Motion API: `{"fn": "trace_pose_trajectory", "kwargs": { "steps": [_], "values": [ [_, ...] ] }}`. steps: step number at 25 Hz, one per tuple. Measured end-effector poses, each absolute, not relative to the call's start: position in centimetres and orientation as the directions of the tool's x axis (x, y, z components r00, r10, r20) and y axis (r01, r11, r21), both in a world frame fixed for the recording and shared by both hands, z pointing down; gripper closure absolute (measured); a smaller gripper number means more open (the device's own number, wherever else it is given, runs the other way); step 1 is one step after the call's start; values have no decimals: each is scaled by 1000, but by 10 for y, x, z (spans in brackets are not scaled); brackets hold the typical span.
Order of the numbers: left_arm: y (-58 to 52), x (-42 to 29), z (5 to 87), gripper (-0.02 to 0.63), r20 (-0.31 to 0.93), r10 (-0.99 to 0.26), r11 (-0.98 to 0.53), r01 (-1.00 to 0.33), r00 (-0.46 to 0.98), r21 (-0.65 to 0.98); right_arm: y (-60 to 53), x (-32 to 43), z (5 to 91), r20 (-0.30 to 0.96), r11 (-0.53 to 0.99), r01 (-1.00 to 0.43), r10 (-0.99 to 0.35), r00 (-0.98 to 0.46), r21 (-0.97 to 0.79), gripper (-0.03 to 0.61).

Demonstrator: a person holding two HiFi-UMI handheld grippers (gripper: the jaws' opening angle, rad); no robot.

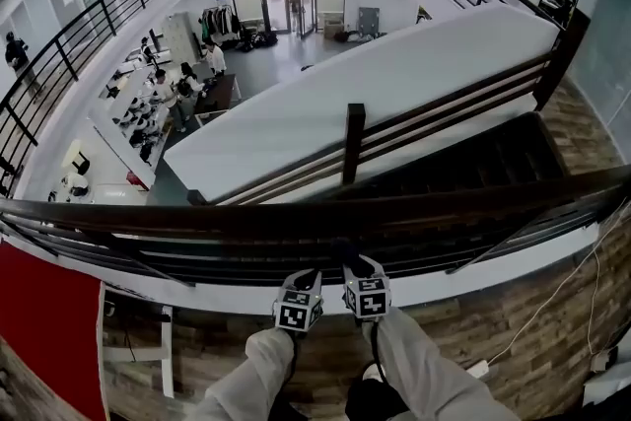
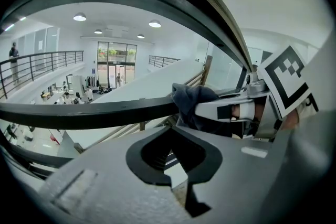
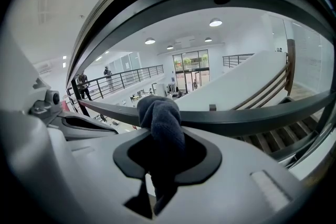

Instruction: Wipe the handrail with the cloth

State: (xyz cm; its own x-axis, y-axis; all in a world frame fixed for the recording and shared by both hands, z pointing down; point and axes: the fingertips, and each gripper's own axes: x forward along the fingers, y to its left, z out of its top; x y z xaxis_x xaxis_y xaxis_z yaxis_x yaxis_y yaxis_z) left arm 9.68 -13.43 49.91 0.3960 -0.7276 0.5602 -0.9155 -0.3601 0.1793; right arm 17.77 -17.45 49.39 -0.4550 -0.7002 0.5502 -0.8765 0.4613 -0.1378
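Observation:
The dark handrail (image 1: pixel 197 215) runs across the head view, just ahead of both grippers. My right gripper (image 3: pixel 163 157) is shut on a dark blue-grey cloth (image 3: pixel 160 118), whose bunched top presses against the handrail (image 3: pixel 252 119). In the left gripper view the same cloth (image 2: pixel 190 102) sits on the rail (image 2: pixel 94 114), with the right gripper's white body behind it. My left gripper (image 2: pixel 176 152) is shut with nothing in it, just below the rail and left of the cloth. In the head view the left gripper (image 1: pixel 301 291) and right gripper (image 1: pixel 365 281) are side by side.
Thinner dark rails (image 1: pixel 296 256) run under the handrail. Beyond it a staircase (image 1: pixel 473 163) with a wooden banister descends beside a white sloped wall (image 1: pixel 325 104). People and desks (image 1: pixel 158 104) are on the floor far below. A red panel (image 1: pixel 49 330) stands left; a white cable (image 1: pixel 562 291) lies right.

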Motion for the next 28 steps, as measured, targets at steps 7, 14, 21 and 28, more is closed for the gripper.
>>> {"fn": "trace_pose_trajectory", "kwargs": {
  "steps": [7, 14, 21, 28],
  "values": [
    [-145, 160, 501, 611, 551, -722, -379, -906, 418, 191, -183, 241, 497, 531, 443, -884, -718, -450, -151, 491],
    [-155, 233, 500, 611, 538, -703, -427, -881, 465, 204, -196, 311, 496, 510, 412, -898, -745, -429, -154, 491],
    [-164, 320, 498, 611, 510, -676, -514, -836, 532, 191, -209, 391, 492, 492, 340, -928, -788, -370, -154, 491],
    [-171, 413, 491, 611, 478, -611, -608, -761, 630, 226, -227, 496, 493, 489, 220, -966, -833, -260, -139, 491]
  ]
}}
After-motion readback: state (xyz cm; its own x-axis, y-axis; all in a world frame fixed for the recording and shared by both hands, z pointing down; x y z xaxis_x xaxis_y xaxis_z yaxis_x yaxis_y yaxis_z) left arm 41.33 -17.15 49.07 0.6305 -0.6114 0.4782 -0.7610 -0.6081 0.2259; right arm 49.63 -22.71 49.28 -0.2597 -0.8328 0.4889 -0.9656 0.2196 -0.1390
